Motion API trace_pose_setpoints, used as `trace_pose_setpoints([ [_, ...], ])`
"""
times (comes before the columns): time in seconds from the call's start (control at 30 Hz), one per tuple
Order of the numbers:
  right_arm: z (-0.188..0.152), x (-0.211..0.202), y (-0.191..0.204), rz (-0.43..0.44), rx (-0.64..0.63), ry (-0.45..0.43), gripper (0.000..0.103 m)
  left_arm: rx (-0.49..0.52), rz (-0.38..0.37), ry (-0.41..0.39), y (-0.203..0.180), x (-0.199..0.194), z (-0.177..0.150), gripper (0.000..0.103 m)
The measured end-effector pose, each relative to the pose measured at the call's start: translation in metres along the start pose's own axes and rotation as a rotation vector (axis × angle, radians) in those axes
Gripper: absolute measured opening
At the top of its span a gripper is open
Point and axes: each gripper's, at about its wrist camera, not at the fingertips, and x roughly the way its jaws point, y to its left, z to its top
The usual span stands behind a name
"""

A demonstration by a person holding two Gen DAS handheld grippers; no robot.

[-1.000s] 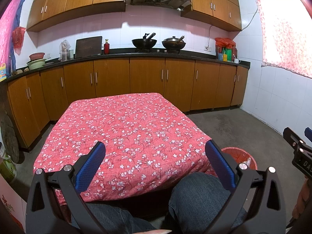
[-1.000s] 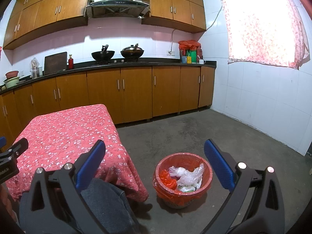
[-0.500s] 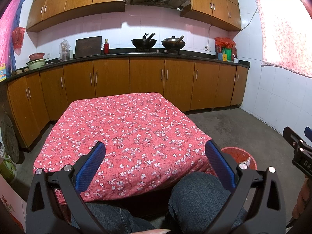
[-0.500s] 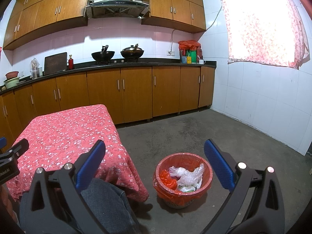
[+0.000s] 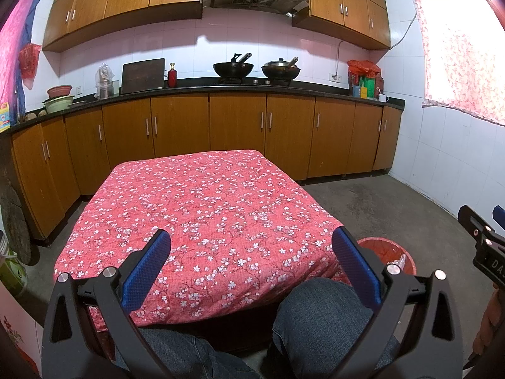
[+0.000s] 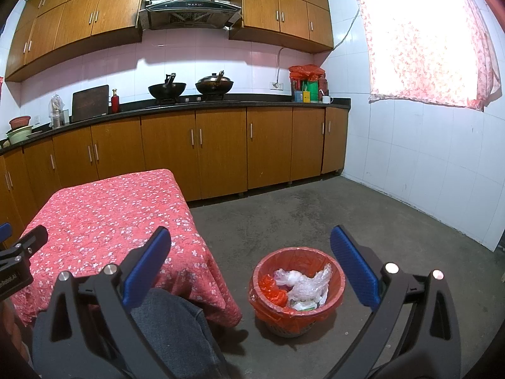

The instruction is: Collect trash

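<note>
the trash (image 6: pixel 300 287) is lying in the red-lined bin (image 6: pixel 334 297) on the floor off the table's (image 6: pixel 104 218) near right corner: crinkly plastic, probably light and soft, best pinched at a bunched fold. i'm holding my right gripper (image 6: pixel 249 265) and left gripper (image 5: pixel 252 265) spread wide, gripping nothing.

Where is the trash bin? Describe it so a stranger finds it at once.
Start at the table with the red flowered cloth in the middle of the kitchen. On the concrete floor beside its right corner stands the bin. It is the only round basket down there, lined with a red bag and holding crumpled clear plastic.
</note>
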Motion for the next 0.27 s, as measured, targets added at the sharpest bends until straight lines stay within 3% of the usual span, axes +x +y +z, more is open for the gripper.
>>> trace_pose_setpoints([
  [0.27,-0.0003,0.0,0.0005,0.001,0.001,0.001,0.099,-0.002,-0.003,0.002,0.0006,-0.0001,-0.0004,0.101],
])
